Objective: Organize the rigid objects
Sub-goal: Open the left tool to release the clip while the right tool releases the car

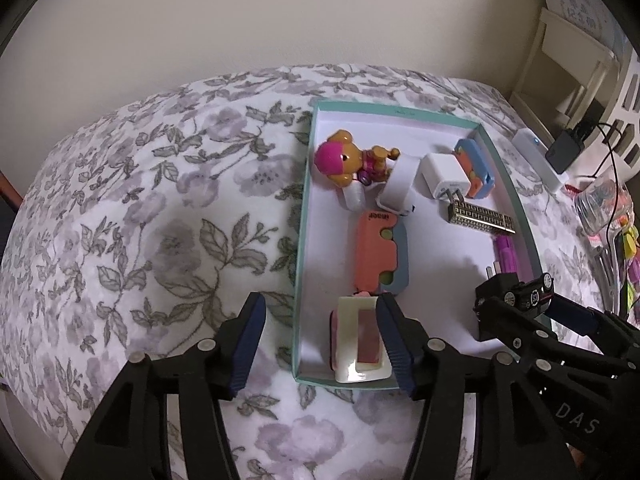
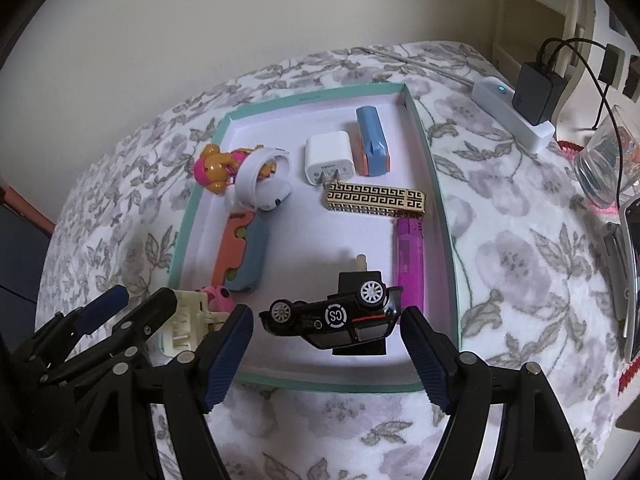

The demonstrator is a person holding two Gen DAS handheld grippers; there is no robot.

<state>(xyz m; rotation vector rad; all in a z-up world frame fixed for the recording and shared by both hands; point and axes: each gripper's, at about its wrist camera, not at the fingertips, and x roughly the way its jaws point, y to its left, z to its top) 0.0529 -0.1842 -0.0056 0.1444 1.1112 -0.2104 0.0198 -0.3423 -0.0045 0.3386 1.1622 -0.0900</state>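
Observation:
A shallow teal-rimmed box (image 1: pixel 304 216) lies on a floral cloth. My left gripper (image 1: pixel 320 344) stands open over its near left corner. A cream and pink toy (image 1: pixel 358 340) lies between the fingers, close to the right pad and well apart from the left one. My right gripper (image 2: pixel 327 356) is open at the box's near right corner. A black toy car (image 2: pixel 332 316) lies overturned on a black plug between its pads, and neither pad touches it. Further in are a bear figure (image 1: pixel 340 160), a white charger (image 1: pixel 444 176), two orange-blue cases (image 1: pixel 380 256), a gold-patterned bar (image 2: pixel 376 200) and a purple tube (image 2: pixel 408 256).
The floral cloth (image 1: pixel 160 220) runs wide to the left of the box. To the right stand a white power strip (image 2: pixel 512 112) with a black adapter (image 2: pixel 536 88) and cables, a glass jar (image 2: pixel 600 168) and small clutter. A plain wall rises behind.

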